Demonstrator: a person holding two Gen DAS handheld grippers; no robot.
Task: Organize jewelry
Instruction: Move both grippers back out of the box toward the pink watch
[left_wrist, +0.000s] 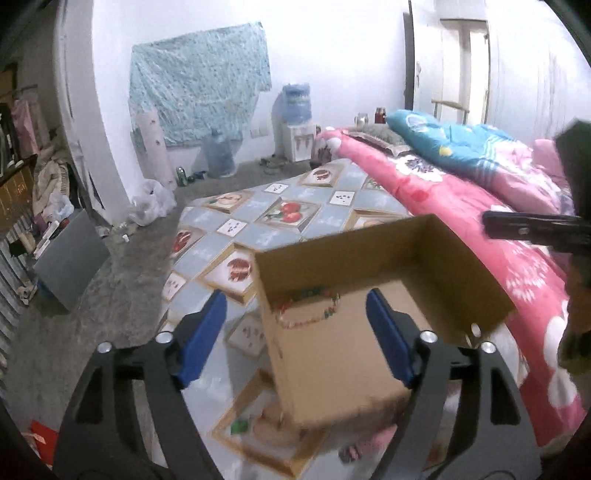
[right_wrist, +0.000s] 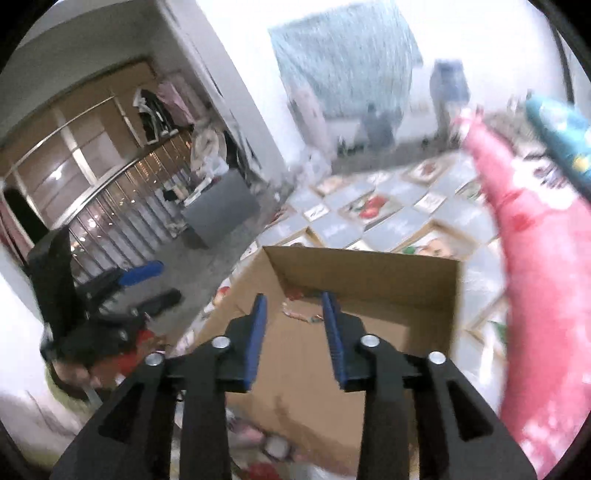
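Observation:
An open cardboard box (left_wrist: 332, 362) sits on a table covered with a fruit-patterned cloth (left_wrist: 258, 221). Beaded strings of jewelry (left_wrist: 306, 310) lie against the box's far inner wall. My left gripper (left_wrist: 295, 299) hovers above the box with its blue pads wide apart and nothing pressed between them. In the right wrist view, the same box (right_wrist: 314, 369) lies under my right gripper (right_wrist: 294, 298), whose jaws stand partly apart and empty over the jewelry (right_wrist: 303, 314). The left gripper (right_wrist: 155, 286) also shows at that view's left side.
A bed with a pink quilt (left_wrist: 461, 192) and a blue one (left_wrist: 443, 140) runs along the table's right side. A small green item (left_wrist: 239, 426) lies on the cloth near the box. On the floor to the left stand a grey panel (left_wrist: 70, 258) and water bottles (left_wrist: 219, 155).

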